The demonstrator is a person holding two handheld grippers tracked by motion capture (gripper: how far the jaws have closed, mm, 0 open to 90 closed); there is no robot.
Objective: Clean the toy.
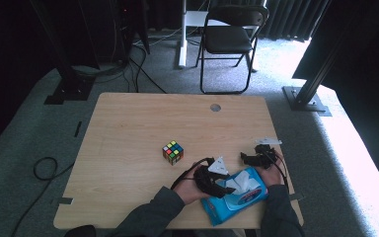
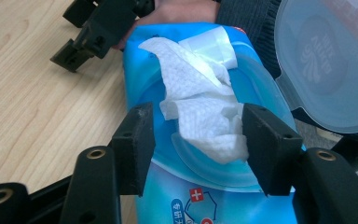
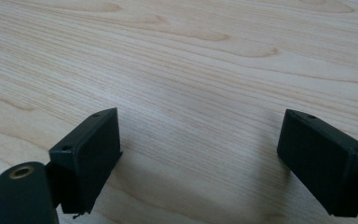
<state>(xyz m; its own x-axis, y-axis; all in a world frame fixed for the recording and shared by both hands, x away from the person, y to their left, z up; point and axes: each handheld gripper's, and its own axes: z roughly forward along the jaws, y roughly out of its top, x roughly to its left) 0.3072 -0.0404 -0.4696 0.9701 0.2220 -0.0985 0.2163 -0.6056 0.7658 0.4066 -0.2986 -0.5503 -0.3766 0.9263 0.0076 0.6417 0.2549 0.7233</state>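
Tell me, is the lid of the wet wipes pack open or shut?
Open: the lid is flipped back and a wipe sticks out of the wet wipes pack.

Wet-wipe pack point(image 2: 186, 196) – bright blue, lighter aqua oval around the opening, small red square with a white cross plus white line print near the bottom edge. Wipe point(image 2: 200, 109) sticking out of it: white, fine dimpled texture. Flip lid point(image 2: 326, 65): clear with a pale blue tint, raised lettering. Strip of pale translucent tape point(image 2: 209, 44) across the top of the pack. Left gripper point(image 2: 198, 140) and right gripper point(image 3: 200, 154) – matte black, brass-coloured screw eyes. Table point(image 1: 128, 123): light wood, wavy grain. Cube point(image 1: 172, 152) – black frame, stickers in red, yellow, green, blue, orange. Sleeves point(image 1: 150, 215): dark grey-green. Carpet point(image 1: 24, 133) grey, chair point(image 1: 229, 37) black.
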